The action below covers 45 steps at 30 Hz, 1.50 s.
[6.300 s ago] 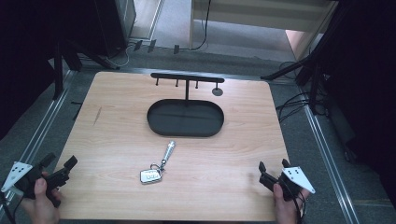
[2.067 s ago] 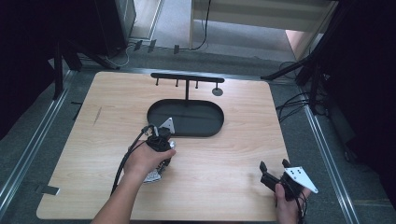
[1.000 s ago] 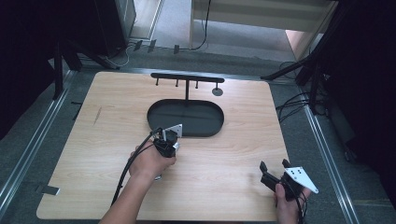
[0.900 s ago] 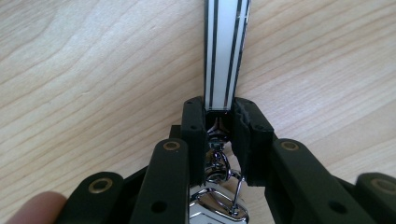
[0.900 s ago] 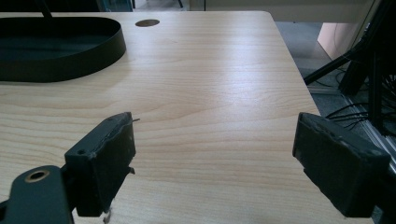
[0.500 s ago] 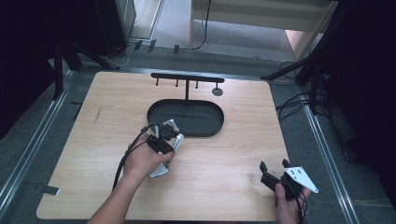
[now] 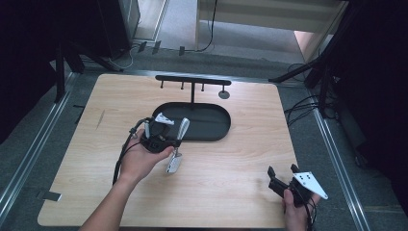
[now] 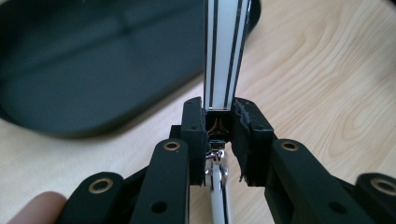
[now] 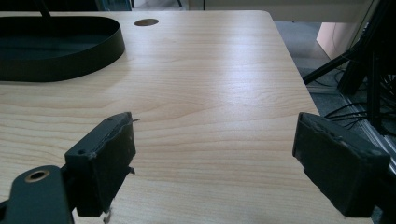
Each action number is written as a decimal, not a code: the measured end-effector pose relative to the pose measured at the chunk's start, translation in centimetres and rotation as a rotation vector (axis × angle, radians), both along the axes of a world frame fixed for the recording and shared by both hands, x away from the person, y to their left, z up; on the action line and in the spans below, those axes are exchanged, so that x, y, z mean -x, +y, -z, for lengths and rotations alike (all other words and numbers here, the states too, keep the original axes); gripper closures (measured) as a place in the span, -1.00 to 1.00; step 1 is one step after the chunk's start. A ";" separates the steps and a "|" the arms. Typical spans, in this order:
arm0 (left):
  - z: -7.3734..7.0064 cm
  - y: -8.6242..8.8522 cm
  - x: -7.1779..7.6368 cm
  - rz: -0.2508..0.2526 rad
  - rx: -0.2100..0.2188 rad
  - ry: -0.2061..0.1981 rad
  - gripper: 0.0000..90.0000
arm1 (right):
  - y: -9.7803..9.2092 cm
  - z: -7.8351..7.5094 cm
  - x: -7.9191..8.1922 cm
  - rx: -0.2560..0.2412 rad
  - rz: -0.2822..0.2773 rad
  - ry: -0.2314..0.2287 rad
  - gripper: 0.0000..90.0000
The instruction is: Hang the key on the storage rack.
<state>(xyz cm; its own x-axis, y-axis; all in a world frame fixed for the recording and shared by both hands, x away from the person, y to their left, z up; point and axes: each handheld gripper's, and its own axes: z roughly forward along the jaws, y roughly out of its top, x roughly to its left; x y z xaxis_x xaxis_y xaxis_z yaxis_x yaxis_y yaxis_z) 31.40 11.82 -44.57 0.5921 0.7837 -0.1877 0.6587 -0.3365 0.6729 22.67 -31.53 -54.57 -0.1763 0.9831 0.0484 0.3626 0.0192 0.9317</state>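
Note:
A keychain has a white strap with black stripes (image 8: 223, 56) and a silver tag (image 7: 173, 164) hanging on a metal ring (image 8: 215, 168). My left gripper (image 7: 173, 141) is shut on the strap near the ring, just in front of the black oval tray (image 7: 211, 130). In the left gripper view its jaws (image 8: 218, 130) pinch the strap's lower end, and the strap rises toward the tray (image 8: 70, 70). The tag hangs close to the wooden table (image 7: 240, 163). At the table's front right, my right gripper (image 7: 281, 174) stands open and holds nothing (image 9: 215, 158).
A black hook rack (image 7: 192, 81) stands behind the tray on a post. A round hole (image 7: 223, 94) lies in the tabletop to the right of the rack. Cables and stand legs (image 7: 308, 91) lie off the table's right edge.
My left gripper came from the front left corner to the keychain, shut on its strap and raised it. Over the last second it shifted slightly toward the tray. The right gripper stayed still.

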 end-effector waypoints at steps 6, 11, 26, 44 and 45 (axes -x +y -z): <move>-1.1 1.2 -0.1 0.013 0.130 -0.095 0.68 | 0.0 0.0 0.0 -0.002 -0.002 0.001 -0.71; -2.0 1.9 -0.5 0.045 0.175 -0.175 0.68 | -0.1 0.0 0.0 -0.002 -0.004 0.002 -0.71; -0.9 4.6 -4.3 0.042 0.415 -0.362 0.67 | -0.1 0.0 0.0 -0.012 -0.002 -0.001 -0.71; 1.5 4.4 -8.0 0.210 0.512 -0.328 0.67 | -0.1 0.0 0.1 -0.012 -0.002 0.000 -0.71; 1.5 4.3 -8.2 0.210 0.514 -0.326 0.67 | -0.1 0.0 0.1 -0.011 -0.001 -0.002 -0.71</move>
